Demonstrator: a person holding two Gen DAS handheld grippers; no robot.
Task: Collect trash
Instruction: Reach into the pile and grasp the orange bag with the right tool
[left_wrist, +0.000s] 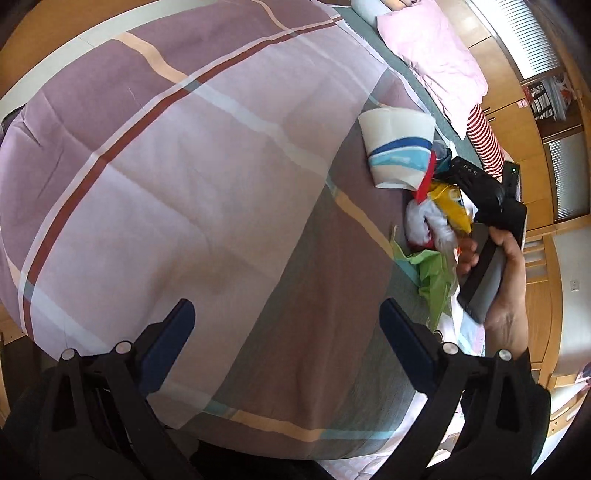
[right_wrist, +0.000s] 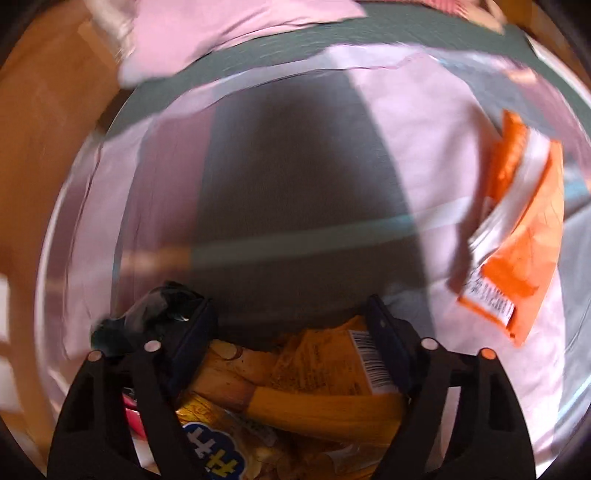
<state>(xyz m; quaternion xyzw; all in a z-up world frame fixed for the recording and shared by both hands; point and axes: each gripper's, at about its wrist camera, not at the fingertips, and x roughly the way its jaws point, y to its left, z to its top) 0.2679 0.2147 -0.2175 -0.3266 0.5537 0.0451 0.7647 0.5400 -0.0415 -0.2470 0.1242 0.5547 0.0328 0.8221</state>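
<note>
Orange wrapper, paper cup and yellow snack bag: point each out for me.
orange wrapper (right_wrist: 517, 229), right wrist view, on its orange face.
paper cup (left_wrist: 397, 146), left wrist view, on its side wall above the blue stripe.
yellow snack bag (right_wrist: 325, 402), right wrist view, on its yellow panel between the fingers.

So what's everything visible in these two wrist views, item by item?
Quilt: one, purple plaid, covering the bed.
Pillow: one, pink, at the bed's far end.
Paper cup: one, white with blue stripes, on its side.
Wrapper pile: several, red, white, yellow and green, beside the cup.
Orange packet: one, lying apart on the quilt.
Yellow snack bag: one, between the right gripper's fingers.
Left gripper: black, open, empty.
Right gripper: black, open.
Hand: one, holding the right gripper.
</note>
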